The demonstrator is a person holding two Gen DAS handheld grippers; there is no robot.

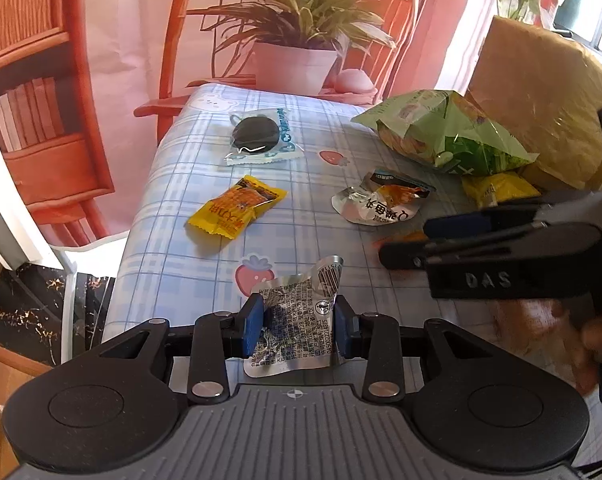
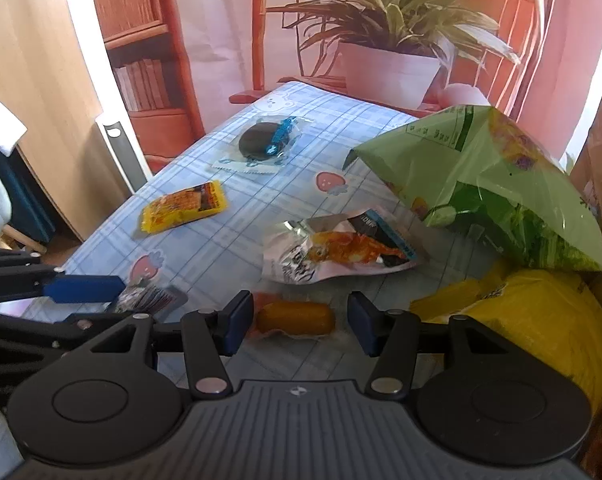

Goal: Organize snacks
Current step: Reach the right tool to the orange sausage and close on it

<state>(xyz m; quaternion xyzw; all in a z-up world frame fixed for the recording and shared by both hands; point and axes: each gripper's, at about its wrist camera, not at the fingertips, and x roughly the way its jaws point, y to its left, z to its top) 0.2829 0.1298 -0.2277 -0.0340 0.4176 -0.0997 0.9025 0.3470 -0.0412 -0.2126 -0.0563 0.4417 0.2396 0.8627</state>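
foil packet [image 1: 297, 320] is pinched thin in the left tool [image 1: 299, 326] and may slip; right tool [image 2: 297, 322], spread around the sausage [image 2: 295, 317], may push it.

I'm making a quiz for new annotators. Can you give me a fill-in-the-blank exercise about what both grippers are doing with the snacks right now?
1. The left gripper is shut on a crumpled ____ foil packet.
2. The right gripper is ____, its fingers either side of an orange snack.
3. The dark round cookie lies in a ____ wrapper.
4. The big green bag leans over a ____ bag.

Missing words: silver; open; clear; yellow
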